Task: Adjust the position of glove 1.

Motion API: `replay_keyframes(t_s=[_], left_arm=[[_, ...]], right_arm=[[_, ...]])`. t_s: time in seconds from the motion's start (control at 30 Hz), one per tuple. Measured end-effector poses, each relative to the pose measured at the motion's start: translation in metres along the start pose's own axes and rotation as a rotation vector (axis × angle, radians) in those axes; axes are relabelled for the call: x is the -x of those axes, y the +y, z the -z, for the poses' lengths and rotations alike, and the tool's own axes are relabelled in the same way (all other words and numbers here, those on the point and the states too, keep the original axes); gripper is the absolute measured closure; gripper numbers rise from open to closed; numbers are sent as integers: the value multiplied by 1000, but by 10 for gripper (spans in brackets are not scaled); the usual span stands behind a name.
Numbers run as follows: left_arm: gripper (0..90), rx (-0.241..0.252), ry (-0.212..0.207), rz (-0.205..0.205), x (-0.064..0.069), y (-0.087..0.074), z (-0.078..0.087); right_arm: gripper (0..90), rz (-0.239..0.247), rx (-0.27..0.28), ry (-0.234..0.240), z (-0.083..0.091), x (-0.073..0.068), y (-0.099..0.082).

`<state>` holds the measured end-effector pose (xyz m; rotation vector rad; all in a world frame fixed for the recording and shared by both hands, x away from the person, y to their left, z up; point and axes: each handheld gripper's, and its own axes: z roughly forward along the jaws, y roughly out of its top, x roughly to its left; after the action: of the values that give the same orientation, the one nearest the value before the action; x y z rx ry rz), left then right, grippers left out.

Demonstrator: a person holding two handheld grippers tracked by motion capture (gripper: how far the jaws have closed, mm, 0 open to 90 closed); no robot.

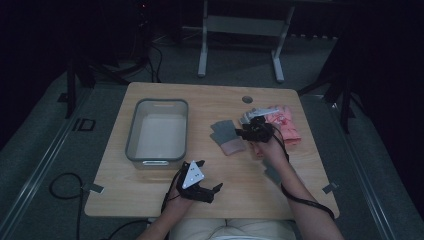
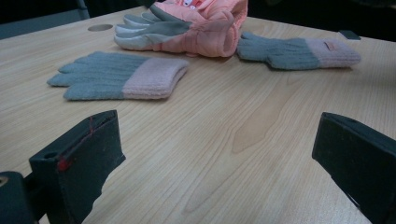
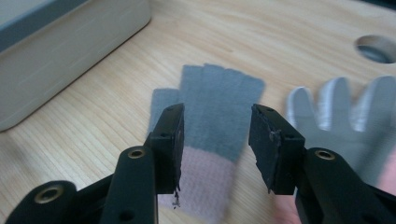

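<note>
A knit glove [image 1: 227,136] [image 2: 116,77] [image 3: 215,100], grey with a pink cuff, lies flat mid-table. My right gripper [image 1: 243,134] [image 3: 217,140] hovers open just above it, jaws either side of where grey meets pink, nothing held. A pink padded glove [image 1: 282,122] [image 2: 201,25] with pale grey fingers [image 3: 345,107] lies just beyond to the right. A second knit glove [image 2: 299,52] [image 1: 272,172] lies nearer the front, partly behind the right forearm. My left gripper [image 1: 210,175] [image 2: 219,158] rests low near the table's front edge, open and empty, pointing toward the gloves.
A grey plastic bin [image 1: 131,135] [image 3: 70,42] stands empty on the table's left half. A round cable hole [image 1: 247,99] [image 2: 100,27] [image 3: 376,46] sits near the far edge. Bare wood [image 2: 243,135] lies between the left gripper and the gloves.
</note>
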<state>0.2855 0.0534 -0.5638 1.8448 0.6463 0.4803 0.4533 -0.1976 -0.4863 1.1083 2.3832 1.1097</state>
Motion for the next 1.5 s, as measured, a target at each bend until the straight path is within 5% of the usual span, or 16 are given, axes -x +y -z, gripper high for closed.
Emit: replay_keyframes(t_s=[0.1, 0.23, 0.47, 0.6, 0.77, 0.8, 1.07, 1.1, 1.2, 1.5], left_arm=[[10, 2, 1, 0, 0, 0, 0], [10, 0, -2, -5, 1, 0, 0], [10, 1, -6, -8, 1, 0, 1], [10, 1, -8, -10, 1, 0, 0], [10, 1, -11, -7, 1, 0, 1], [10, 1, -10, -7, 1, 0, 0], [10, 1, -7, -8, 2, 0, 0], [10, 1, -7, -6, 1, 0, 0], [10, 0, -7, -2, 1, 0, 1], [10, 0, -2, 1, 0, 0, 1]], right_arm=[[605, 62, -43, -1, -17, -4, 1], [625, 87, -74, -1, -34, -5, 1], [644, 105, -125, -22, -57, -6, 0], [668, 95, -129, 4, -66, -5, 4], [630, 148, -219, -52, -83, -5, 3], [638, 119, -214, -44, -83, -4, 3], [810, 87, -235, -64, -85, -11, 5], [843, 34, -236, -58, -84, -11, 6], [854, -14, -230, -47, -80, -13, 7], [856, -43, -29, -112, -11, -51, 11]])
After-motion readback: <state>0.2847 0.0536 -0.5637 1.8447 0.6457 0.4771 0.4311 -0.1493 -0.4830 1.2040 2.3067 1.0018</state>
